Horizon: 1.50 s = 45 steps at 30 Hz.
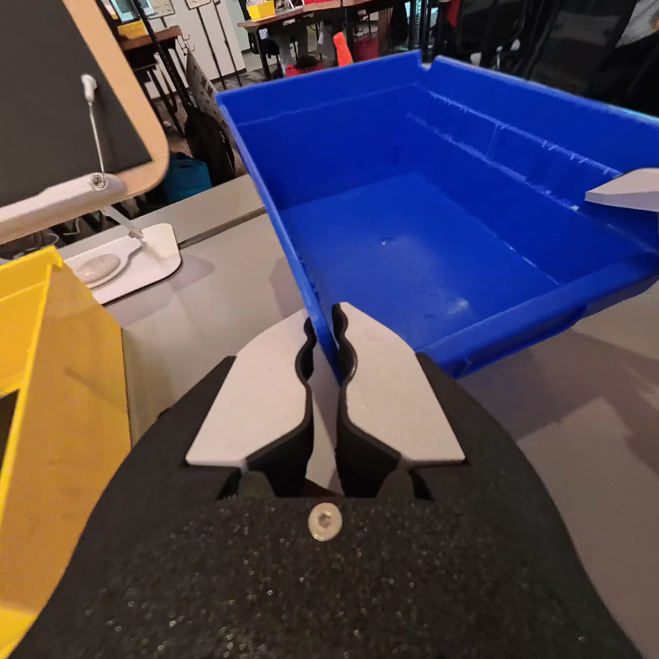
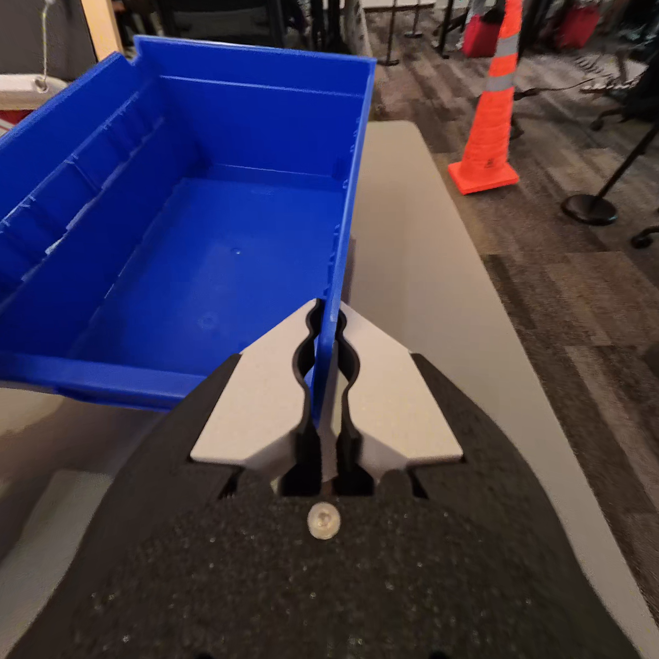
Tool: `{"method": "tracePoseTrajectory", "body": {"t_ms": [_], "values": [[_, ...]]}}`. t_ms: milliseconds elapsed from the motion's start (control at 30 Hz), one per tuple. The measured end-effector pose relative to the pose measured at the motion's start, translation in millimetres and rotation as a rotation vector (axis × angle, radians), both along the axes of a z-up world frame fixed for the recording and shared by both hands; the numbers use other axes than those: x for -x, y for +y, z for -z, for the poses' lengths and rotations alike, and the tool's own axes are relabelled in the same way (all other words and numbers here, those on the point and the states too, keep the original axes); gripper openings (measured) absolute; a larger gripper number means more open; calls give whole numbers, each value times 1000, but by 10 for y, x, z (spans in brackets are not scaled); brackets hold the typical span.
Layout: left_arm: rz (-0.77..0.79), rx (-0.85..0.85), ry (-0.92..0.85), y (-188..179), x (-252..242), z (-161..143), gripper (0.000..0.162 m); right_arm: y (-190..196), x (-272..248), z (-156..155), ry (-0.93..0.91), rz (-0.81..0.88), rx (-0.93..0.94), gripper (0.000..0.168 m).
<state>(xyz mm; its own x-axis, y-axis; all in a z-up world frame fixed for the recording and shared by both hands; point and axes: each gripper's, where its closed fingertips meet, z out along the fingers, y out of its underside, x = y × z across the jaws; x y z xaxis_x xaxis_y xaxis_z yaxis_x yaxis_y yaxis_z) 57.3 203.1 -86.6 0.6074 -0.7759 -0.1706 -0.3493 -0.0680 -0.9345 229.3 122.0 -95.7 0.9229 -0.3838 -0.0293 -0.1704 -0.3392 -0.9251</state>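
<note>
We see an empty blue bin (image 1: 410, 221) tilted above the grey table (image 1: 199, 321), its near corners pinched from both sides. In the left wrist view our left gripper (image 1: 323, 321) is closed on the bin's left side wall near the front corner, one finger (image 1: 264, 385) outside the wall and the other inside, the bin filling the frame from twelve to three o'clock. In the right wrist view our right gripper (image 2: 328, 317) is clamped on the right side wall, the bin (image 2: 199, 221) spreading from nine to twelve o'clock; nothing lies on its floor but a few pale scuffs. The right gripper's grey fingertip (image 1: 624, 194) also pokes in at three o'clock of the left view, cut off by the frame edge. At nine o'clock there stands a yellow bin (image 1: 53, 374), cropped so that we cannot tell what it holds. Behind it, at ten o'clock, a white stand base (image 1: 142, 264) carries a monitor (image 1: 53, 89), only partly visible. An orange traffic cone (image 2: 490, 107) stands on the floor at one o'clock of the right view. The background is blurred and hard to read.
</note>
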Motion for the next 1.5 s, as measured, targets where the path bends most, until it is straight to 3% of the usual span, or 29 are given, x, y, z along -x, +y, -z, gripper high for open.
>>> {"method": "tracePoseTrajectory", "body": {"t_ms": [233, 467, 533, 633, 700, 800, 867, 967, 1067, 1167, 1200, 1267, 1367, 1500], "values": [[-32, 58, 33, 141, -24, 278, 10, 264, -70, 322, 36, -101, 59, 4], [74, 162, 14, 33, -70, 433, 18, 300, -165, 352, -25, -45, 110, 6], [140, 236, -27, -55, 16, 342, 22, 246, -179, 283, -61, -12, 110, 12], [244, 286, -137, -208, 411, -66, 31, 111, -66, -87, -180, 39, 96, 28], [206, 192, -154, -109, 912, -335, 32, 134, 279, -418, -204, 11, 29, 30], [-3, 42, -123, 298, 1918, -547, 33, 470, 1387, -735, -20, -240, -123, 34], [-168, 42, -83, 597, 2603, -479, 34, 731, 2224, -698, 106, -404, -156, 42], [-342, 126, -33, 918, 3335, -185, 39, 1057, 3138, -313, 193, -491, -104, 48], [-387, 200, -32, 1110, 3591, 69, 41, 1296, 3335, -14, 150, -362, -72, 48], [-361, 282, -25, 1261, 3541, 322, 42, 1450, 3328, 182, 104, -281, -18, 46], [-346, 303, -17, 1302, 3496, 398, 42, 1485, 3316, 283, 104, -260, 29, 41], [-290, 356, 3, 1331, 3379, 550, 35, 1533, 3308, 424, 131, -230, 84, 11], [-248, 392, 13, 1326, 3317, 577, 12, 1546, 3233, 411, 51, -147, 106, 4], [-319, 319, 59, 1387, 3611, 552, 4, 1554, 3492, 303, -17, -107, 92, 3]]}}
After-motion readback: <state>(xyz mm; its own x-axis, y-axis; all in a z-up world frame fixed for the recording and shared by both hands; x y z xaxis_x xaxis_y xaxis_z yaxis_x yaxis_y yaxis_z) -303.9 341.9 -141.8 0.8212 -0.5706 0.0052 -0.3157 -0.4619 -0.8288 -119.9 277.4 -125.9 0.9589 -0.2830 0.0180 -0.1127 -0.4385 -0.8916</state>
